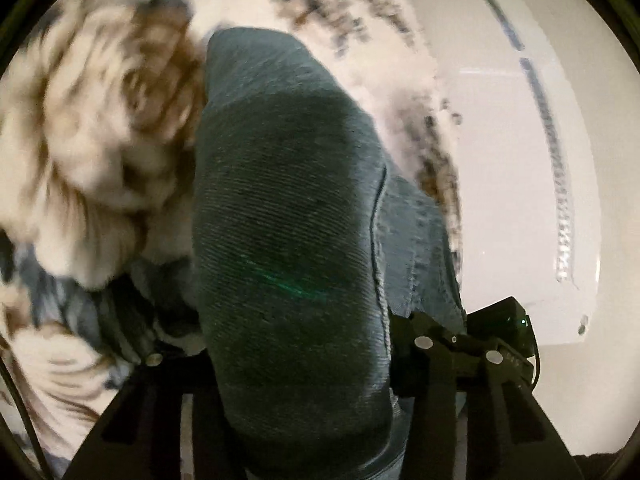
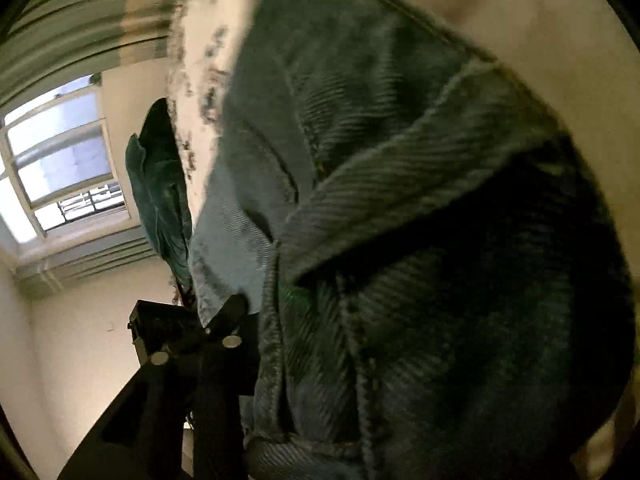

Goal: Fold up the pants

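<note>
The pants (image 1: 288, 216) are dark teal-blue corduroy. In the left wrist view a fold of them hangs between my left gripper's fingers (image 1: 424, 344) and covers the middle of the frame. My left gripper (image 1: 296, 344) is shut on this cloth and holds it lifted. In the right wrist view the pants (image 2: 400, 240) fill the right half, with a seam and a hem edge showing. My right gripper (image 2: 280, 320) is shut on the cloth; only its left finger (image 2: 228, 312) shows, the right one is hidden by cloth.
A patterned white, brown and blue bedspread (image 1: 92, 152) lies below at left, blurred. A white wall (image 1: 520, 160) is at right. The right wrist view shows a window (image 2: 60, 172), a striped curtain (image 2: 80, 32) and another teal cloth (image 2: 160, 184) hanging.
</note>
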`<state>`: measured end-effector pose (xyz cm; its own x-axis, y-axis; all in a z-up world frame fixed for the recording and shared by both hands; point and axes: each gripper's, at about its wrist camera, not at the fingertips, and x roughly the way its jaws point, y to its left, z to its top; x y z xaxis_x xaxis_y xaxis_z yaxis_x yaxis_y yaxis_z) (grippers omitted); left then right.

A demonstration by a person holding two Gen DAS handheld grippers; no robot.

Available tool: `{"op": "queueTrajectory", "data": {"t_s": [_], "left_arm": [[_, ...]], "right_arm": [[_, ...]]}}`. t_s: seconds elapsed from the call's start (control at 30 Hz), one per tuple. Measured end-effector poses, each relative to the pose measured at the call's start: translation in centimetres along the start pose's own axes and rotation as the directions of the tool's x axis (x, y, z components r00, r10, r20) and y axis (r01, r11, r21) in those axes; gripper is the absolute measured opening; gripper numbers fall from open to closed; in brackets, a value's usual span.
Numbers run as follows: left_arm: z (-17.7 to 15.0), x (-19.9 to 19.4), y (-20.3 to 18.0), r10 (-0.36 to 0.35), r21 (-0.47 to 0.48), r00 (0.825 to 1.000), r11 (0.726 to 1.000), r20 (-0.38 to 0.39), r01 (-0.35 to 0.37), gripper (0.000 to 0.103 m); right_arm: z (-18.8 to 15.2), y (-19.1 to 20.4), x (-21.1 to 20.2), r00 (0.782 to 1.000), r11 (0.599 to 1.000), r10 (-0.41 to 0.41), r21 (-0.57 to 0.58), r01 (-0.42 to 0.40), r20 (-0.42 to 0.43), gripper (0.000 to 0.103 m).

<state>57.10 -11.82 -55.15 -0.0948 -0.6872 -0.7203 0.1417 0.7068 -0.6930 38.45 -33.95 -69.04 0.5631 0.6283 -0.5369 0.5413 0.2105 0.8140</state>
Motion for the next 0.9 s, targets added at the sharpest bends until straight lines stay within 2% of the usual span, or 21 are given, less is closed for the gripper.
{"op": "queueTrajectory", "data": {"t_s": [0.2, 0.3, 0.37, 0.53, 0.77, 0.83, 0.87, 0.9], "left_arm": [[4.2, -3.3, -4.2, -0.048, 0.058, 0.997, 0.997, 0.066, 0.044, 0.042], [7.6, -4.2, -5.6, -0.065, 0.061, 0.994, 0.996, 0.093, 0.06, 0.042], [10.2, -4.6, -6.1, -0.073, 0.064, 0.991, 0.996, 0.113, 0.066, 0.042], [20.4, -3.3, -7.5, -0.084, 0.068, 0.982, 0.995, 0.171, 0.073, 0.042], [38.3, 0.4, -6.9, -0.068, 0.088, 0.97, 0.995, 0.233, 0.049, 0.042], [41.9, 0.9, -5.6, -0.078, 0.079, 0.97, 0.995, 0.231, 0.061, 0.042], [44.8, 1.7, -5.4, -0.072, 0.076, 0.971, 0.996, 0.226, 0.056, 0.042], [46.3, 2.3, -5.3, -0.062, 0.088, 0.973, 0.995, 0.22, 0.043, 0.042]], "right_arm": [[0.9, 6.1, -3.1, 0.997, 0.993, 0.06, -0.106, -0.055, 0.053, 0.035], [3.1, 9.3, -5.0, 0.994, 0.985, 0.084, -0.157, -0.073, 0.066, 0.035], [5.3, 11.5, -4.9, 0.993, 0.979, 0.094, -0.19, -0.079, 0.071, 0.035], [13.6, 17.1, -3.2, 0.991, 0.962, 0.115, -0.257, -0.092, 0.074, 0.035], [30.7, 25.2, 3.2, 0.989, 0.931, 0.13, -0.35, -0.101, 0.063, 0.035], [35.5, 27.5, 5.9, 0.99, 0.922, 0.124, -0.376, -0.092, 0.062, 0.035], [38.0, 28.6, 7.3, 0.99, 0.921, 0.128, -0.378, -0.096, 0.062, 0.035], [40.4, 29.4, 8.6, 0.989, 0.92, 0.132, -0.378, -0.099, 0.061, 0.035]]}}
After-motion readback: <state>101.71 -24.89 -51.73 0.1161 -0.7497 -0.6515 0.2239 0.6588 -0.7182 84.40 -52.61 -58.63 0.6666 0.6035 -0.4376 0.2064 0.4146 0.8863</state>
